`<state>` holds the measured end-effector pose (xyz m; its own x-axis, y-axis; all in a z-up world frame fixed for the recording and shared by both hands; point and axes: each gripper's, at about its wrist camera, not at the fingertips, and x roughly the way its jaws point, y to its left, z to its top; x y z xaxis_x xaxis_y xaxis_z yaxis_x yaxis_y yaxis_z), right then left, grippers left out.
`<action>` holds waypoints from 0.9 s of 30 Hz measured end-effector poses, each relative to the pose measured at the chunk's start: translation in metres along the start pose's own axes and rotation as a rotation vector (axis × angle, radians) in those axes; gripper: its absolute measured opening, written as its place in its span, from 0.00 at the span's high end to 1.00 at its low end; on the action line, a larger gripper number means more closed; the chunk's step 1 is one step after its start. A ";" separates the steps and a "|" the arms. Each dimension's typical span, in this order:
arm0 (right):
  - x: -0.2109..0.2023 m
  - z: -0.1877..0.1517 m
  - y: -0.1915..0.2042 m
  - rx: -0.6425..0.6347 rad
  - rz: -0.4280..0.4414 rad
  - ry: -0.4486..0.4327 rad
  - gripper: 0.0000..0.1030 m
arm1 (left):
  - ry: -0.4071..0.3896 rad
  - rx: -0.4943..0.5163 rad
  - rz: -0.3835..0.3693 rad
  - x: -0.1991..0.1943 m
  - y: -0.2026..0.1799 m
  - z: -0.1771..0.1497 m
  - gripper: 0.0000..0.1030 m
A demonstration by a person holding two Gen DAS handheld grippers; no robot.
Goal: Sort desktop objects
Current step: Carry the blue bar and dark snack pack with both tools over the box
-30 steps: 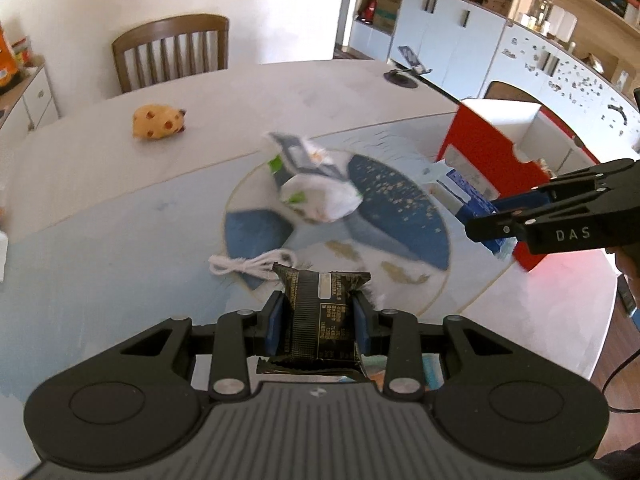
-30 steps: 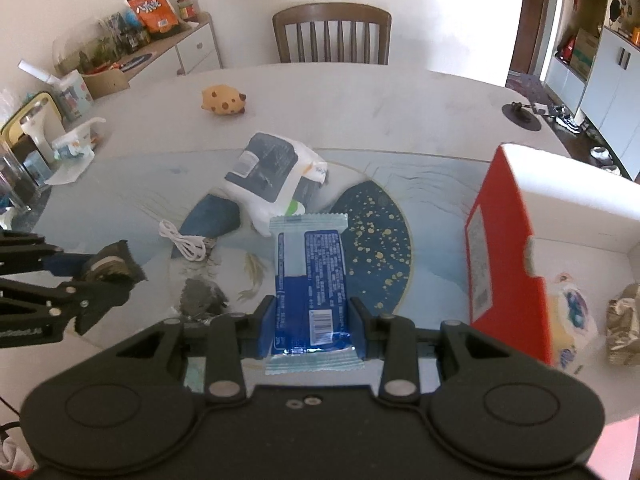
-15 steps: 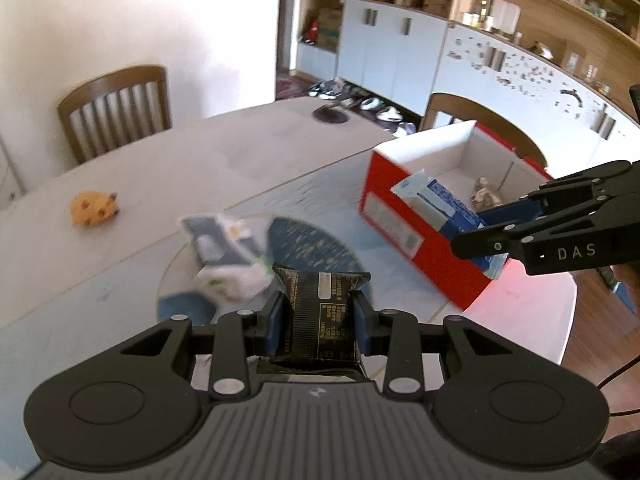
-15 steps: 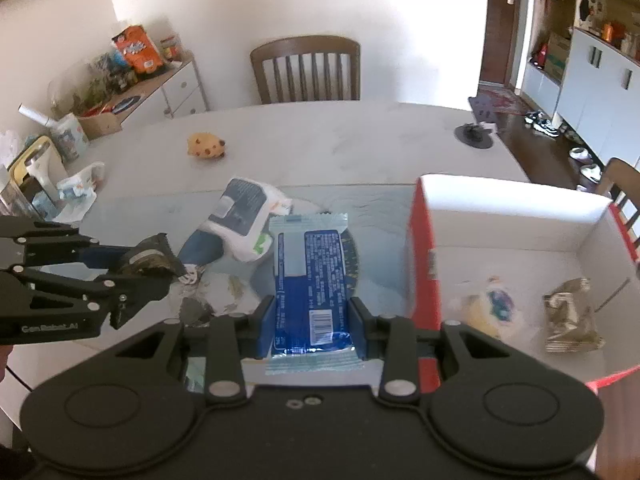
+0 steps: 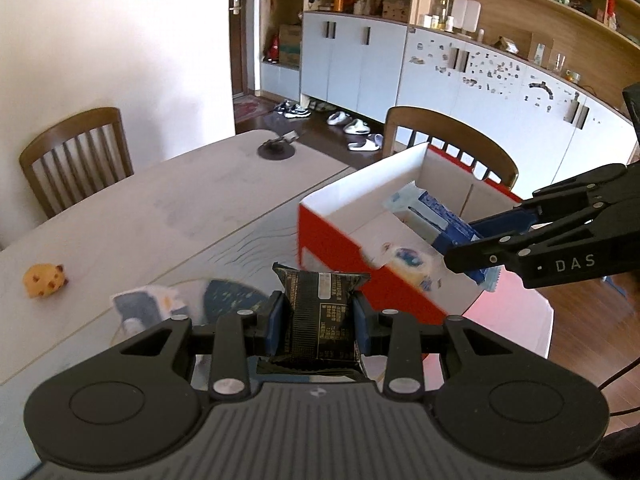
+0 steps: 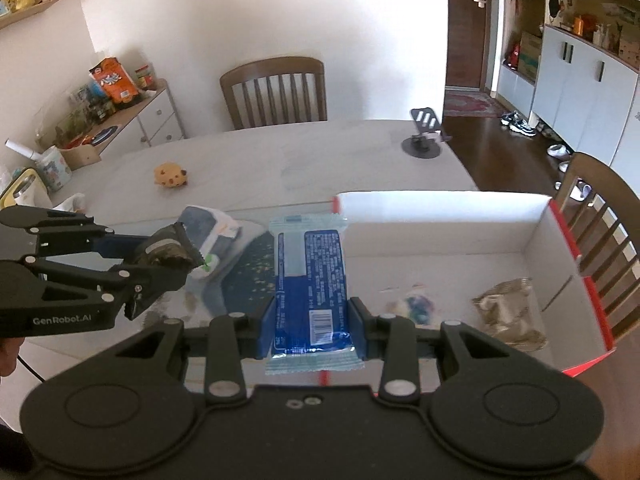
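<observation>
My left gripper is shut on a black snack packet and holds it above the table, just left of the red box. It also shows in the right wrist view. My right gripper is shut on a blue snack packet over the near left edge of the red box; it shows in the left wrist view. Inside the box lie a white-and-blue wrapped sweet and a gold foil packet.
A white-and-blue pouch lies on the round blue-patterned mat. A cookie-shaped toy and a phone stand sit farther back on the table. Wooden chairs stand around the table.
Both grippers have moved right toward the red box with their packets. The right gripper now hangs over the box's near left edge; the left has lifted from the mat to beside the box.
</observation>
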<state>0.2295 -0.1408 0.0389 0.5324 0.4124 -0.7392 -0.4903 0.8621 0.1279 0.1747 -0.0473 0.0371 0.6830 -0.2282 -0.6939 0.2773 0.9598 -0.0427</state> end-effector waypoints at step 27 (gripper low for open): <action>0.024 0.008 -0.123 -0.025 -0.016 0.077 0.65 | 0.061 0.114 -0.070 0.095 -0.085 0.070 0.67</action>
<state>0.3082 -0.2348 0.0101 0.4864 0.3739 -0.7897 -0.4998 0.8604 0.0996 0.2633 -0.1620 0.0253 0.6178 -0.2800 -0.7348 0.3998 0.9165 -0.0132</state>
